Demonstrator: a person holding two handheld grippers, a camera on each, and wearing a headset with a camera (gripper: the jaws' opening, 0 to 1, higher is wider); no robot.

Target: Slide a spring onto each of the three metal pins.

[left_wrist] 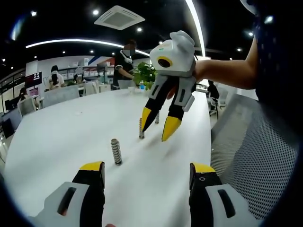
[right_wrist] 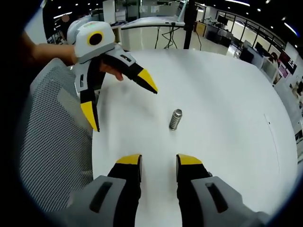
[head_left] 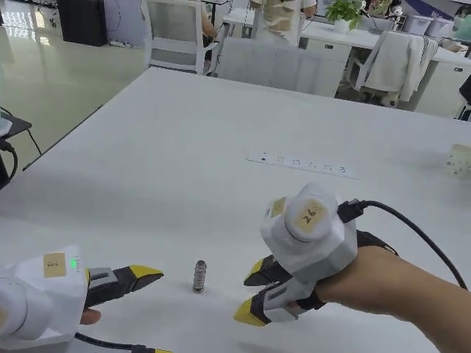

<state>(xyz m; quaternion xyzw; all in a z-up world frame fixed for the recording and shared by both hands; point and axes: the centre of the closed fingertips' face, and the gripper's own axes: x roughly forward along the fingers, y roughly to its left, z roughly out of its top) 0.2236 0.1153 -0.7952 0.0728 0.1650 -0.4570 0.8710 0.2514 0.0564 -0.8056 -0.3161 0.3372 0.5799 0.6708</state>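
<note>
White table [head_left: 184, 147], office room. Left gripper [left_wrist: 147, 168]: jaws spread wide with nothing between them, low at the near left edge. Right gripper [right_wrist: 159, 161]: jaws narrowly parted and empty, tips angled down toward the tabletop. A spring [head_left: 199, 276] stands upright between the two grippers, touching neither, with a smooth metal cap at its top. In the left gripper view a second spring [left_wrist: 141, 128] stands just beside the right gripper's yellow tips; cannot tell if they touch. A power strip [head_left: 302, 163] lies farther back.

A white desk [head_left: 184, 147] carries a flat power strip [head_left: 302, 163] toward its far right; white chairs [head_left: 173, 37] stand beyond.
</note>
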